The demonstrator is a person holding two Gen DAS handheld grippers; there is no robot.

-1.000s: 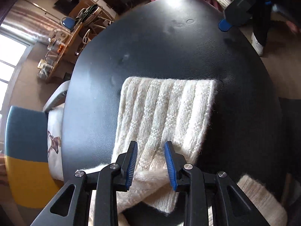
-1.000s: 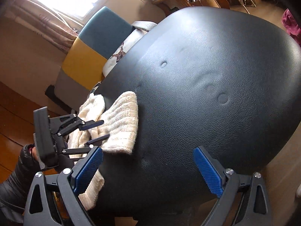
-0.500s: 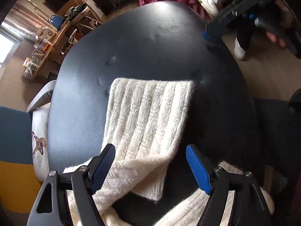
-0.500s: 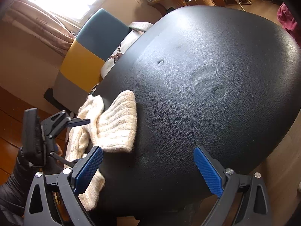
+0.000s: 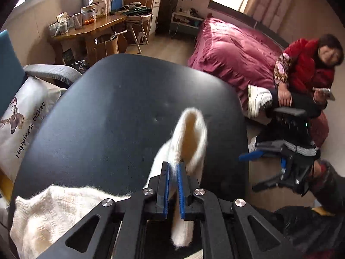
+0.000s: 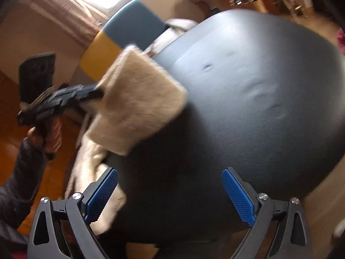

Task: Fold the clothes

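Within the last second the left tool (image 5: 172, 172) has been clenched on a panel of the cream knitted sweater (image 6: 138, 99), which lay flat on the black tabletop (image 5: 107, 112) half a second ago and is now lifted clear of it. The rest of the sweater is left bunched at the near edge of the tabletop. The right tool (image 6: 170, 194) is held released and empty above that edge, so a fold-over is judged to be under way.
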